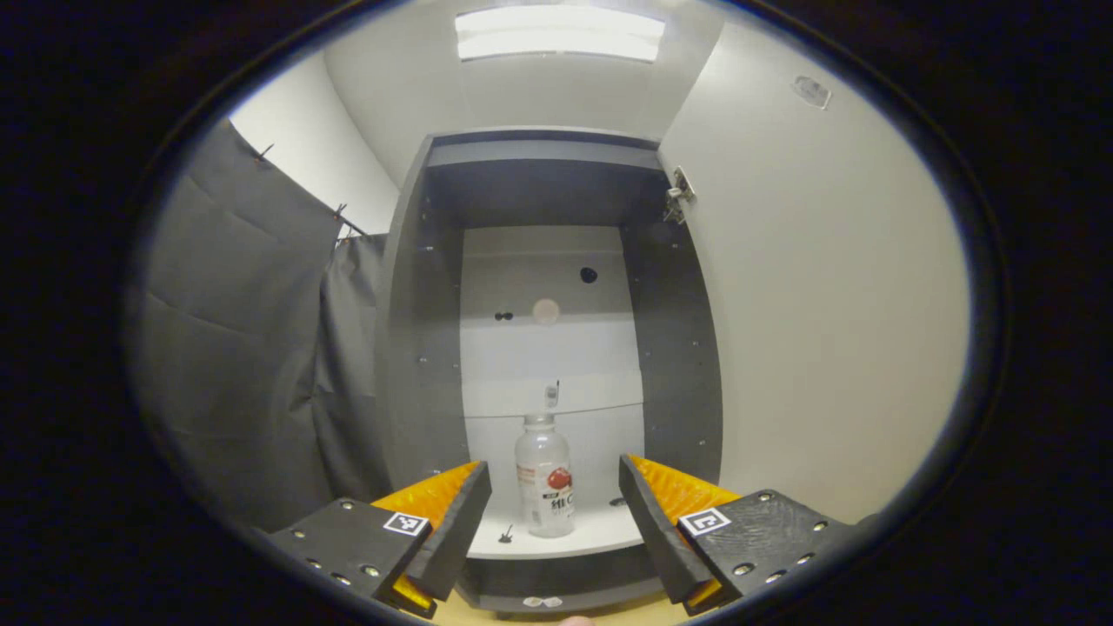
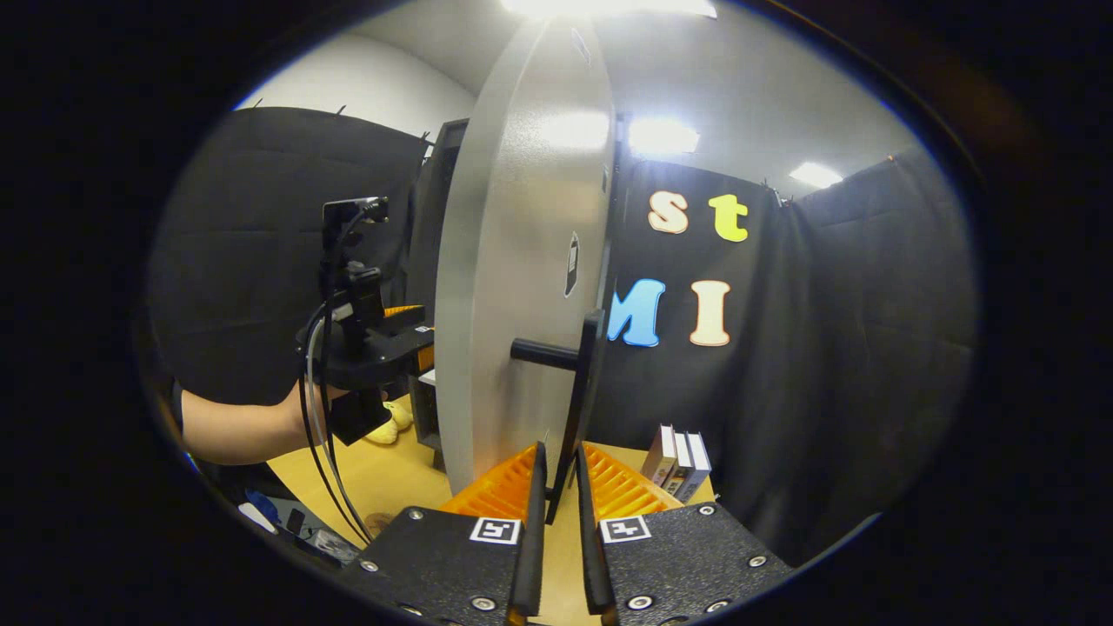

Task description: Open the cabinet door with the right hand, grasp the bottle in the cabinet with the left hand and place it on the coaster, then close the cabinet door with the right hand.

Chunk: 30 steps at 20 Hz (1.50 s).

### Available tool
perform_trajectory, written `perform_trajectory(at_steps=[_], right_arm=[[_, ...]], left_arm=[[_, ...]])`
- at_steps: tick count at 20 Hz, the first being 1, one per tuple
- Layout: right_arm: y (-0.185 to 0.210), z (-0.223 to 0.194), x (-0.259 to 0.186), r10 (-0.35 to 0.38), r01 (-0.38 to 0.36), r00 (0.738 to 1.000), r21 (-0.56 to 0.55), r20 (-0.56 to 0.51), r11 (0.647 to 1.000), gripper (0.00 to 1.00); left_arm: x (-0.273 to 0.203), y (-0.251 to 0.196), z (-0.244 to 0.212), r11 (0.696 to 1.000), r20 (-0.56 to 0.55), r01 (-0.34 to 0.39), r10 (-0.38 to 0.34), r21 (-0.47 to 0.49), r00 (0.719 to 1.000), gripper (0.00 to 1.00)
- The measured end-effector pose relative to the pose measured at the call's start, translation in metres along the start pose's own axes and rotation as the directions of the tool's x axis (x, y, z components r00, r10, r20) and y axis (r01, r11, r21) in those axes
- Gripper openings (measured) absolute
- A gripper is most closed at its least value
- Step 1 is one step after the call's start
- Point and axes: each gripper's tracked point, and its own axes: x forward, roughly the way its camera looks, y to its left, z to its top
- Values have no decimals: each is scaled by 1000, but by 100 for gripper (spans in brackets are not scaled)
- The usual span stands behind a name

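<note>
Left gripper hung spread wide before the open cabinet, its two fingers framing the bottle that stood upright on the cabinet's white bottom shelf, at about 6 o'clock in the left gripper view and not yet touched. Right gripper was nearly pressed together around the lower end of the dark vertical door handle, though whether both fingers actually bore on the bar could not be told. That handle stood off the pale cabinet door, which was swung wide and seen edge-on at 12 o'clock in the right gripper view. At 9 o'clock there, a forearm carried the other gripper toward the cabinet over the yellow bench, and a few small boxes stood upright at about 5 o'clock.

Clear, capped and apparently plastic, the bottle looked light, and how full it was could not be told. Its smooth wall would probably be slippery and give under a hard squeeze. The labelled middle of the body, below the shoulder, seemed the sensible place to pinch, with moderate pressure and the bottle kept upright. No coaster could be picked out with certainty.
</note>
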Motion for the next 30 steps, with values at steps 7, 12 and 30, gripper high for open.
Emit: perform_trajectory(at_steps=[7, 12, 30], right_arm=[[-1, 9, -3, 22, -29, 998, 121, 59, 992, 46], [-23, -4, 6, 82, -87, 994, 87, 68, 992, 97], [-6, -10, 40, 374, -374, 927, 57, 6, 926, 97]], left_arm=[[64, 6, -49, 994, -56, -101, 99, -41, 994, 87], [99, 3, -74, 996, -113, -85, 80, -41, 990, 88], [127, 16, -68, 992, -121, -129, 127, -8, 984, 76]])
